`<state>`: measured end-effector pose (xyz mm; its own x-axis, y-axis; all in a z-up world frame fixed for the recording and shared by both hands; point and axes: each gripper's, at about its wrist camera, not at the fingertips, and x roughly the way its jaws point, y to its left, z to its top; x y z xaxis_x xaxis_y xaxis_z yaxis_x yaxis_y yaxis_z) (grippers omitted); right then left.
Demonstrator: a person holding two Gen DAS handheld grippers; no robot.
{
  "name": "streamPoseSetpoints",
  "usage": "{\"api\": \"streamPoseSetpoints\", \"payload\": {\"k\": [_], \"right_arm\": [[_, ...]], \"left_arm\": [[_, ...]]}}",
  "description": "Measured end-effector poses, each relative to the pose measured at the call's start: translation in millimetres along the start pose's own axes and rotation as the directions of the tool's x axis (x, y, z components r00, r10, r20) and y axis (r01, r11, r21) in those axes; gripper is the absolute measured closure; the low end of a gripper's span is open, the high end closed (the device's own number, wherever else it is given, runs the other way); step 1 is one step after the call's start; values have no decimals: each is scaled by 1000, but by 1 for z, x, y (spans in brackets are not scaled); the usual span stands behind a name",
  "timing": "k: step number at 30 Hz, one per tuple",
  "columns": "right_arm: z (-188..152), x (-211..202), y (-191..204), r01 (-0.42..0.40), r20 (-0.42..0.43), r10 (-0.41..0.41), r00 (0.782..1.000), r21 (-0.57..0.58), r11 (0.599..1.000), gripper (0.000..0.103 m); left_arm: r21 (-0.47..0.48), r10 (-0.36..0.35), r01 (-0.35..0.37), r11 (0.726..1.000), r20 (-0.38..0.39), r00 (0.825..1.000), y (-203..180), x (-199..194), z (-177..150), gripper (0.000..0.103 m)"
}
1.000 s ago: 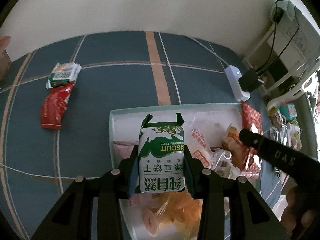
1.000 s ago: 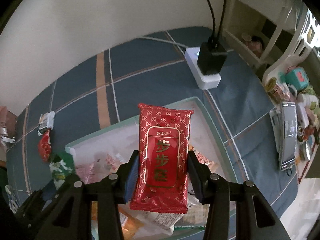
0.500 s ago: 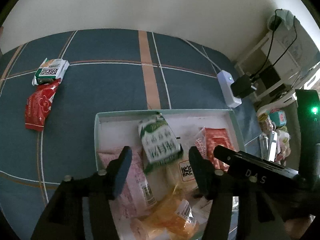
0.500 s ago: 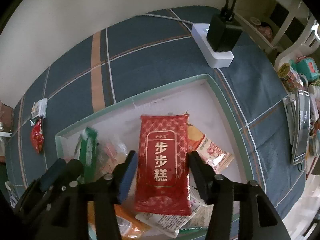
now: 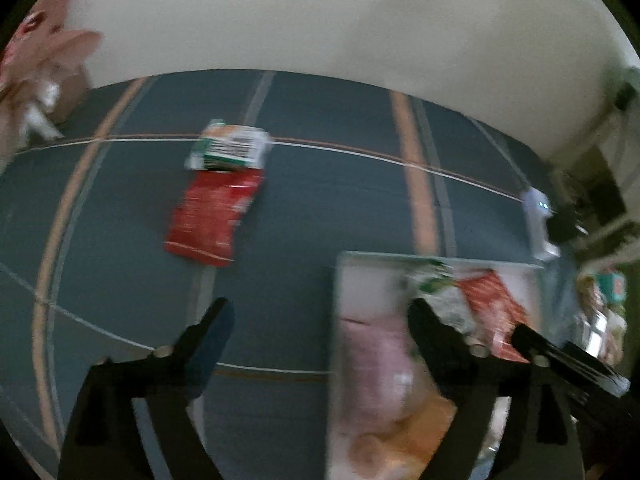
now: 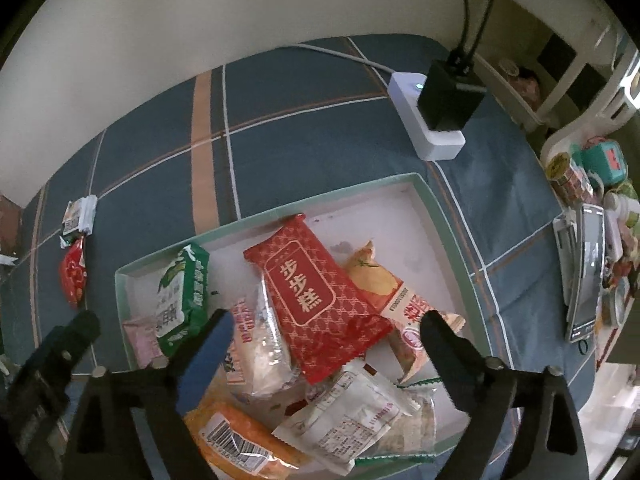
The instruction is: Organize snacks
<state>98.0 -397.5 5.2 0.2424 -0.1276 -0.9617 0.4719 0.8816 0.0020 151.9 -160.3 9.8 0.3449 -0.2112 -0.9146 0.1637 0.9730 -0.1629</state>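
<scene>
Now wide open: right gripper point(image 6: 324, 322), low in the frame, jaws just been opening, nothing pinched between them. Right under the gap, a red snack pack point(image 6: 316, 296) with gold letters, lying loose and slanted on top of the pile. Beside it on the left, a clear pack of pale cakes point(image 6: 260, 344) and a green and white biscuit pack point(image 6: 182, 298). On the right, a yellow and orange pack point(image 6: 380, 280). Lower down, an orange pack point(image 6: 240, 436) and a white pack point(image 6: 348, 412). All inside a white tray point(image 6: 400, 208) with a pale green rim, sitting on a blue checked cloth point(image 6: 300, 92). Further out, upper right, a white power strip point(image 6: 424, 124) with a black plug. Far left, two small packs still out on the cloth: a green and white one point(image 6: 80, 216) and a red one point(image 6: 74, 276).

Also wide open: left gripper point(image 5: 320, 316), jaws just been opening too, empty. Blurry view. One finger over the bare cloth, the other over the tray's left part. Up and left of it, the same red pack point(image 5: 212, 216) touching the green and white pack point(image 5: 230, 150).
</scene>
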Motion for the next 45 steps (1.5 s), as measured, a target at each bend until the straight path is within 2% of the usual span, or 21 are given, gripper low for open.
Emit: {"api": "streamPoseSetpoints", "payload": {"k": [2, 6, 12, 18, 25, 33, 45], "right_arm": [[-1, -2, 6, 10, 10, -10, 1000, -18, 1000, 1], [-4, -8, 24, 12, 34, -10, 999, -67, 998, 0], [-8, -15, 59, -2, 65, 11, 998, -137, 991, 0], [-12, -17, 95, -19, 78, 36, 996, -201, 979, 0], [-14, -8, 133, -53, 73, 74, 995, -252, 966, 0], [-12, 10, 157, -73, 79, 98, 992, -280, 957, 0], [8, 20, 156, -95, 151, 135, 979, -247, 964, 0]], "left_arm": [[-41, 60, -59, 997, 20, 998, 19, -1, 4, 8], [-107, 135, -130, 986, 39, 990, 50, -2, 8, 6], [-206, 201, -191, 960, 33, 979, 100, -1, 14, 6], [-286, 225, -209, 935, 22, 974, 133, 1, 15, 6], [-299, 215, -195, 934, 33, 976, 147, 5, 20, 6], [-310, 162, -137, 941, 58, 985, 146, 16, 32, 6], [-183, 36, -20, 983, 82, 996, 116, 56, 48, 6]]}}
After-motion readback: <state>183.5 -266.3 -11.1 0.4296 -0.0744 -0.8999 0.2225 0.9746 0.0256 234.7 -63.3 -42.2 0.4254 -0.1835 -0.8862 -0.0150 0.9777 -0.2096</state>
